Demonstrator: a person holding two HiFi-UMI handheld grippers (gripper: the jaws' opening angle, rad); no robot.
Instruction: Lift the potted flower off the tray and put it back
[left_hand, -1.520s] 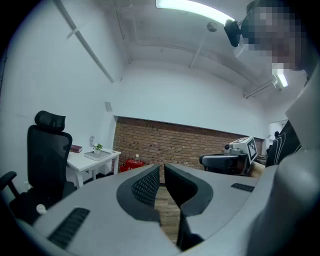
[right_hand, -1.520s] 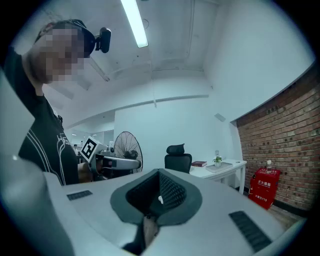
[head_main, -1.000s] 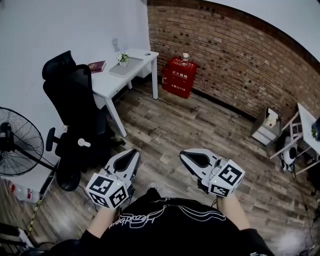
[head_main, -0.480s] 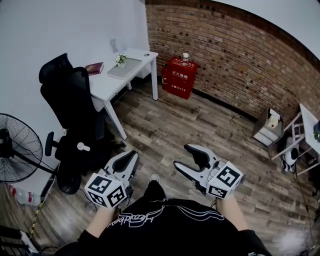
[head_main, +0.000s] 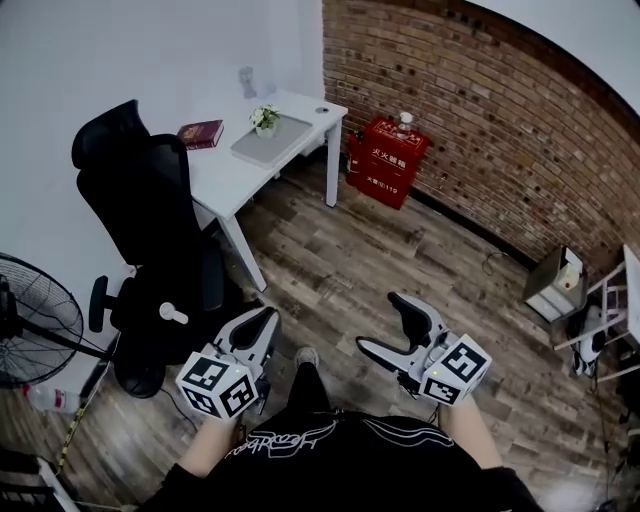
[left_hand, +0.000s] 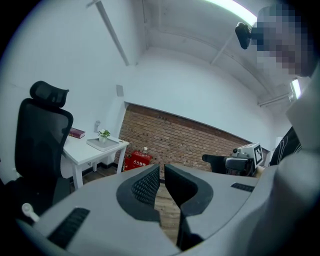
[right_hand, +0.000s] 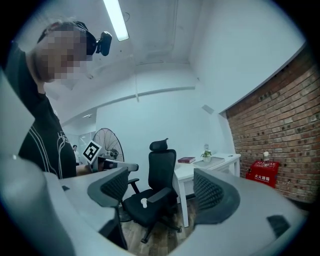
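Note:
The potted flower (head_main: 265, 118), small with white blooms, stands on a grey tray (head_main: 275, 142) on the white desk (head_main: 225, 175), far ahead of both grippers. The left gripper view shows the flower (left_hand: 104, 134) on its tray (left_hand: 103, 144), and so does the right gripper view, flower (right_hand: 206, 154) on tray (right_hand: 213, 160). My left gripper (head_main: 264, 324) hangs low over the wooden floor, its jaws together with nothing in them. My right gripper (head_main: 393, 328) is beside it, jaws opening, with nothing between them.
A black office chair (head_main: 150, 230) stands between me and the desk. A fan (head_main: 35, 320) is at the left. A red book (head_main: 202, 133) lies on the desk. A red box (head_main: 388, 160) with a bottle on it sits against the brick wall (head_main: 480, 120).
The right gripper's jaws have gone from shut to wide apart. Both grippers and the view have moved towards the desk, which now sits closer to the picture's middle.

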